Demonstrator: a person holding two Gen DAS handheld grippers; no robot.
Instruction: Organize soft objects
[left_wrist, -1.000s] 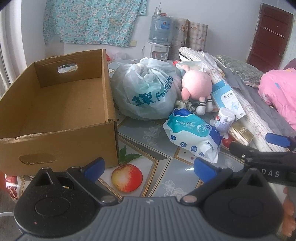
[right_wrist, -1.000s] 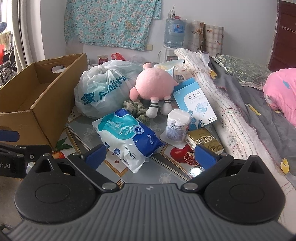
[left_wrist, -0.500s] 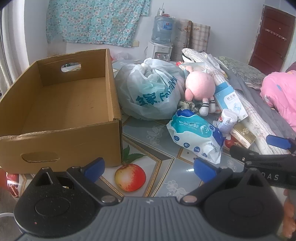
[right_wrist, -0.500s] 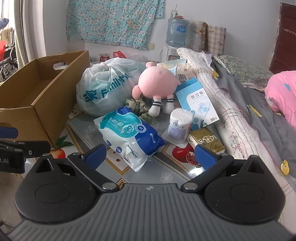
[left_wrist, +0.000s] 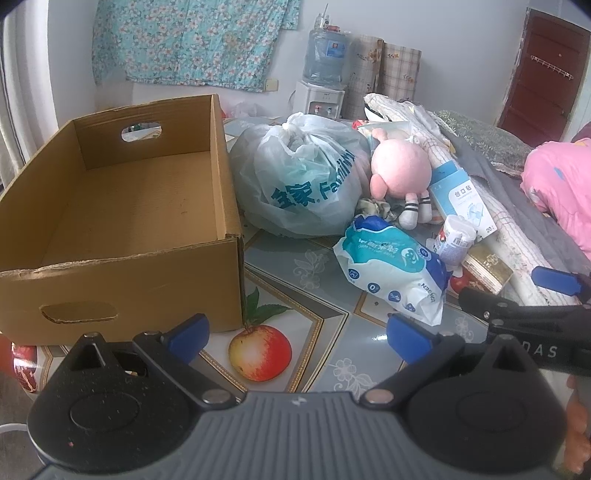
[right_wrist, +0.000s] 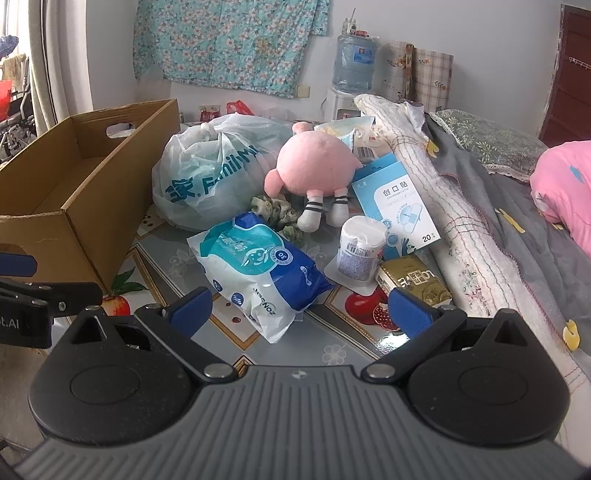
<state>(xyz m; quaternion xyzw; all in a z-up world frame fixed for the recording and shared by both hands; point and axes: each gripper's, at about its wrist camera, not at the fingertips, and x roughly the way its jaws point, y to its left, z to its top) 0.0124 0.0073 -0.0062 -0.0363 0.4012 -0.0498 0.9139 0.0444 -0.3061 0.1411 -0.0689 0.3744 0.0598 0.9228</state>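
An empty cardboard box (left_wrist: 122, 206) (right_wrist: 74, 192) stands at the left of the table. To its right lie a tied plastic bag (left_wrist: 303, 184) (right_wrist: 210, 177), a pink plush toy (left_wrist: 400, 173) (right_wrist: 314, 170), a blue-white wipes pack (left_wrist: 391, 269) (right_wrist: 255, 266) and a green scrunchie (right_wrist: 277, 212). My left gripper (left_wrist: 297, 334) is open and empty, near the box's front corner. My right gripper (right_wrist: 297, 310) is open and empty, just in front of the wipes pack.
A white jar (right_wrist: 360, 251), a blue plaster box (right_wrist: 397, 206), a gold packet (right_wrist: 413, 282) and a rolled quilt (right_wrist: 436, 206) lie at the right. A grey blanket and pink bedding (right_wrist: 565, 184) border the table's right side. A water dispenser (right_wrist: 352, 70) stands behind.
Both grippers have drawn back and risen a little, so the box and the pile look farther away. Nothing on the table has moved.
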